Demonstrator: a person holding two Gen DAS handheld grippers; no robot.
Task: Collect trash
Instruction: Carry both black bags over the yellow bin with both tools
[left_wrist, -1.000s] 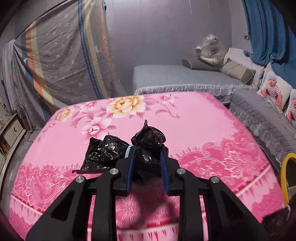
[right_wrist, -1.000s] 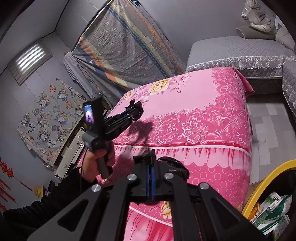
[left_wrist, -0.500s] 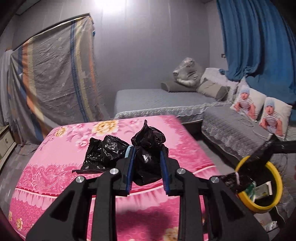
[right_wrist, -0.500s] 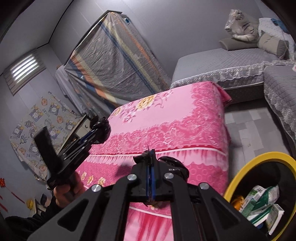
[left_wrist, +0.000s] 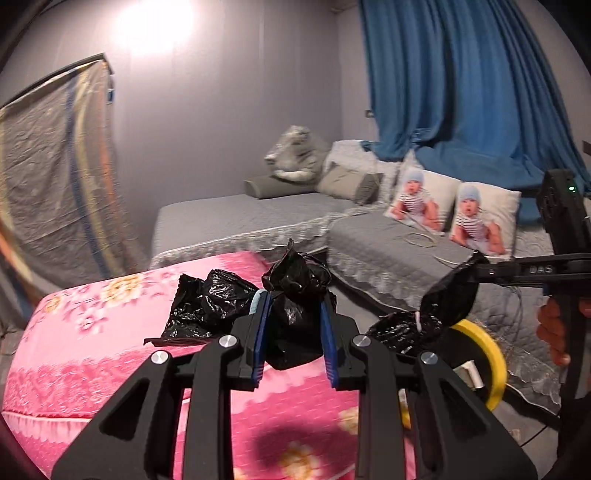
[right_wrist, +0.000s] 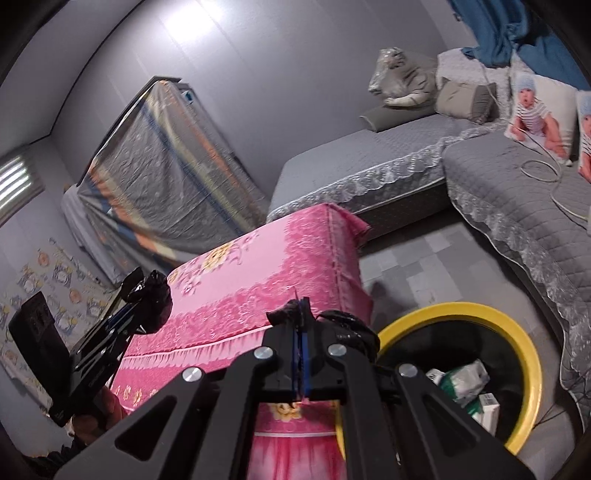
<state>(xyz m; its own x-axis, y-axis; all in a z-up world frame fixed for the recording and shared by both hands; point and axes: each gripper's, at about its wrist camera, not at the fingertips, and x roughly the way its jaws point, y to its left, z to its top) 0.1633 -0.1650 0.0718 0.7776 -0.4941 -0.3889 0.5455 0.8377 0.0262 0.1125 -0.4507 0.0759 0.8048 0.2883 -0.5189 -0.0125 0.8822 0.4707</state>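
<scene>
My left gripper (left_wrist: 293, 300) is shut on a crumpled black trash bag (left_wrist: 295, 332), and a loose fold of the bag (left_wrist: 210, 304) bulges to its left. In the right wrist view that left gripper (right_wrist: 142, 301) shows at the left edge with the same black bundle (right_wrist: 155, 295). My right gripper (right_wrist: 301, 308) is shut on the edge of a second black bag (right_wrist: 349, 332) that hangs beside the yellow-rimmed bin (right_wrist: 458, 309). The left wrist view shows the right gripper (left_wrist: 480, 268) pinching that bag (left_wrist: 448, 295) above the bin (left_wrist: 484, 350).
A pink floral cover lies over the bed (right_wrist: 266, 266) below both grippers. White and green cartons (right_wrist: 465, 380) lie in the bin. A grey L-shaped sofa (left_wrist: 388, 251) with baby-print cushions (left_wrist: 421, 199) and a loose cable stands behind, under a blue curtain (left_wrist: 461, 74). A person's hand (left_wrist: 550, 328) holds the right handle.
Both grippers have swung right, away from over the pink bed toward the yellow bin, each still holding its black bag. The right gripper and bin have come into the left wrist view.
</scene>
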